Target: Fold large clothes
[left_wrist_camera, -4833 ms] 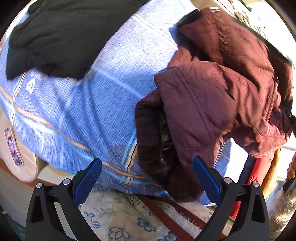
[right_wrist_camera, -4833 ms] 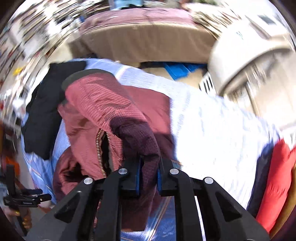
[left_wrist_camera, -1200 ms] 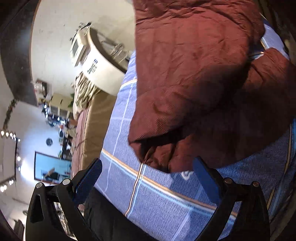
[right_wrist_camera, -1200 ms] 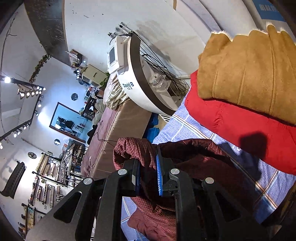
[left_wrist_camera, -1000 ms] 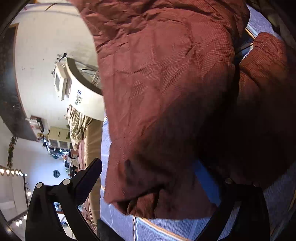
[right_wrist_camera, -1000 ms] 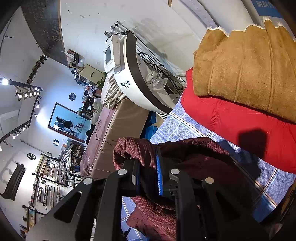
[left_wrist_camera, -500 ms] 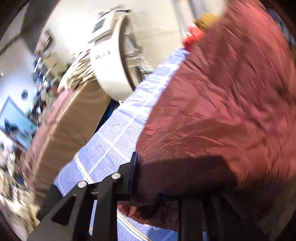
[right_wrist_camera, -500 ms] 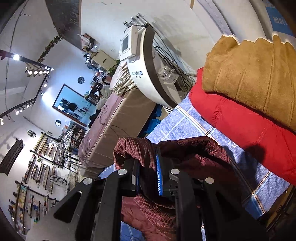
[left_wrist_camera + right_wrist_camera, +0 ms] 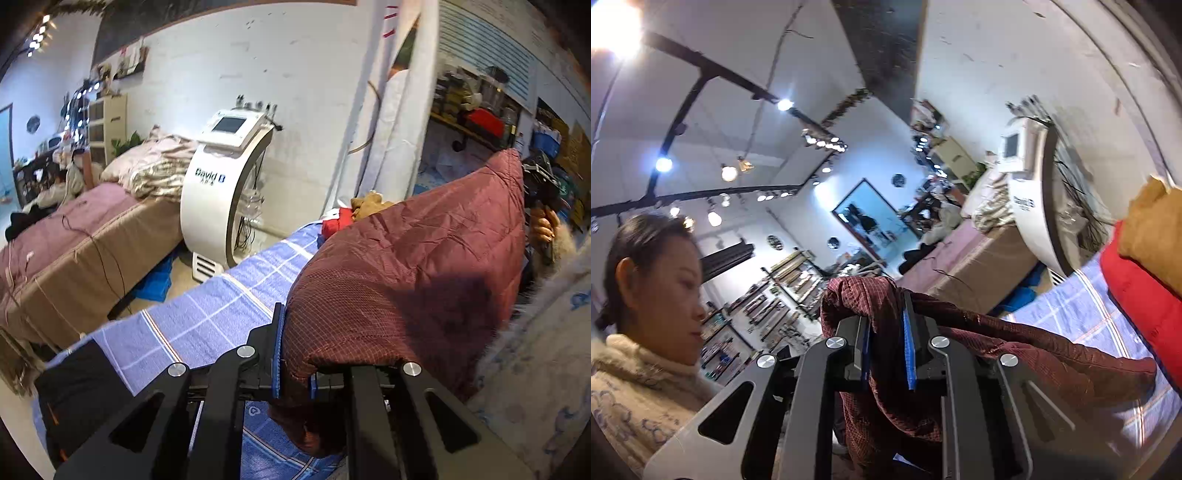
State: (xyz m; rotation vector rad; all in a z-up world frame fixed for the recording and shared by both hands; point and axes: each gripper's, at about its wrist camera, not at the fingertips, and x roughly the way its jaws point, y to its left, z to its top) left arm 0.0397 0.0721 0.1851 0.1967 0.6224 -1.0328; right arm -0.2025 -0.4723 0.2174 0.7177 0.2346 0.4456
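The blue checked sheet (image 9: 207,314) covers the surface and runs from the near edge back toward the wall. Beyond it stands a massage bed (image 9: 70,243) with a brown side and a pink top, and next to that a white machine (image 9: 221,192) on the floor by the wall.

The maroon jacket (image 9: 413,273) is the task's thing. It hangs lifted above the sheet, stretched between the two grippers, its quilted cloth rising from the left one up to the right one. In the right wrist view the jacket (image 9: 1015,354) trails away toward the sheet's far end.

A black garment (image 9: 77,391) lies on the sheet's near corner, well apart from the jacket. At the far end a red garment (image 9: 1137,295) lies on the sheet with a tan garment (image 9: 1156,236) on top of it.

The person (image 9: 653,295) in a pale fleecy top stands close to the right gripper.

The left gripper (image 9: 293,373) has its jaws closed on the jacket's lower edge, cloth bunched between the blue pads (image 9: 277,354). The right gripper (image 9: 886,354) has its jaws clamped on another fold of the jacket, which spills over and below them.
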